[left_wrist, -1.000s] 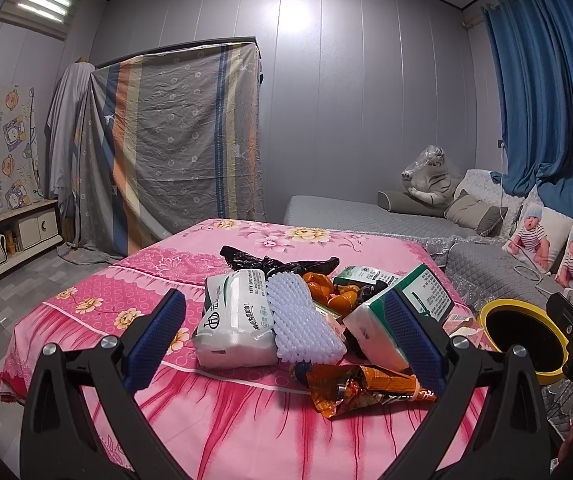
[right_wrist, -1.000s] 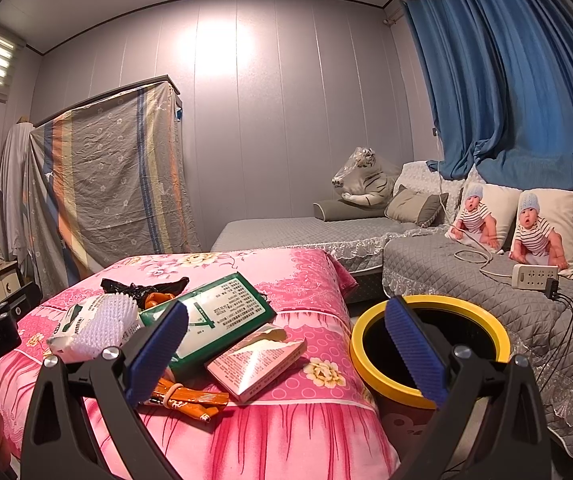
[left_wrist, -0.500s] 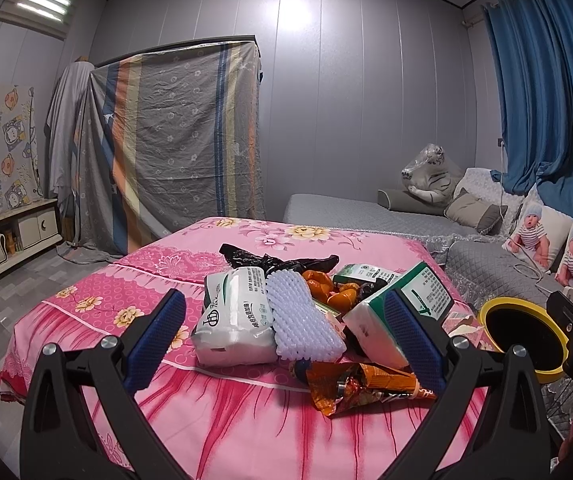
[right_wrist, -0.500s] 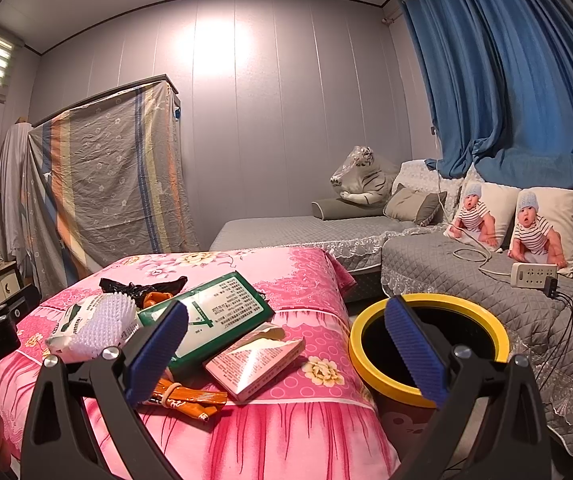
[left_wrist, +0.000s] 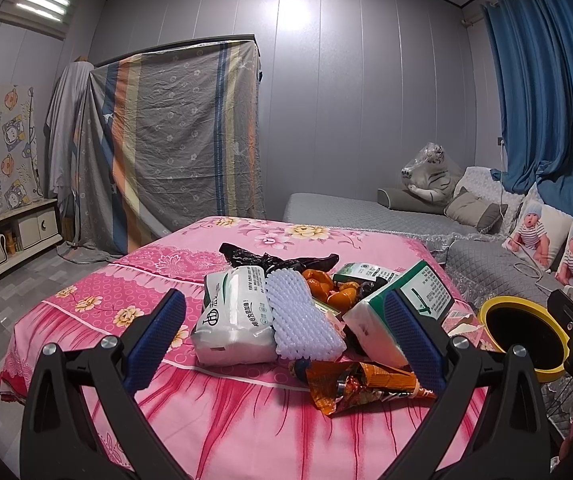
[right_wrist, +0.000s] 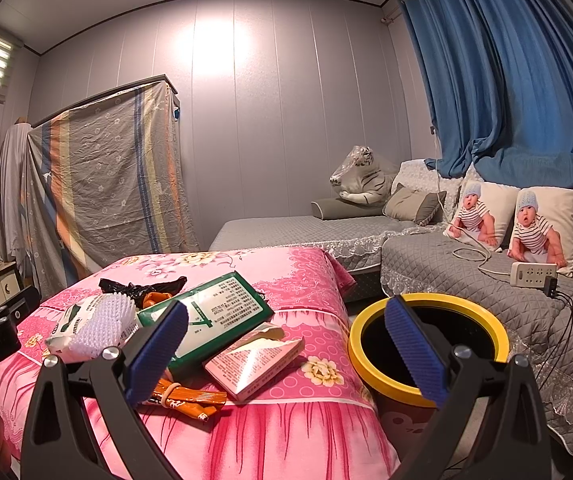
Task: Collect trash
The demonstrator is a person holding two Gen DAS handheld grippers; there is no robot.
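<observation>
Nearest you, low in each frame, both tools are held with their blue-padded fingers spread wide and empty: your left gripper (left_wrist: pixel 286 336) faces the litter pile, and your right gripper (right_wrist: pixel 286 340) sits between the pile and the bin.

Just beyond them is a bed (left_wrist: pixel 98 304) under a pink floral sheet, which fills the lower middle of both views. The trash lies in one loose cluster on it:
- one orange snack wrapper (left_wrist: pixel 350 384) closest to you
- one white tissue pack (left_wrist: pixel 234 316), touching one white foam net (left_wrist: pixel 302 320)
- one green-and-white box (right_wrist: pixel 214 312), tilted
- one pink carton (right_wrist: pixel 254 360) with a torn flap, just beside the green box
- some orange peel (left_wrist: pixel 326 286)
- one black plastic bag (left_wrist: pixel 274 258) at the back

At the right edge of the bed stands one bin with a yellow rim (right_wrist: pixel 498 332), its mouth open and dark inside.

Farther right a grey quilted sofa (right_wrist: pixel 446 256) carries two baby-print cushions (right_wrist: pixel 546 224), one white power strip (right_wrist: pixel 532 274) and a wrapped plush tiger (right_wrist: pixel 362 178). Blue curtains (right_wrist: pixel 518 80) hang at upper right, and a striped sheet (left_wrist: pixel 174 140) drapes furniture against the grey panelled wall.
</observation>
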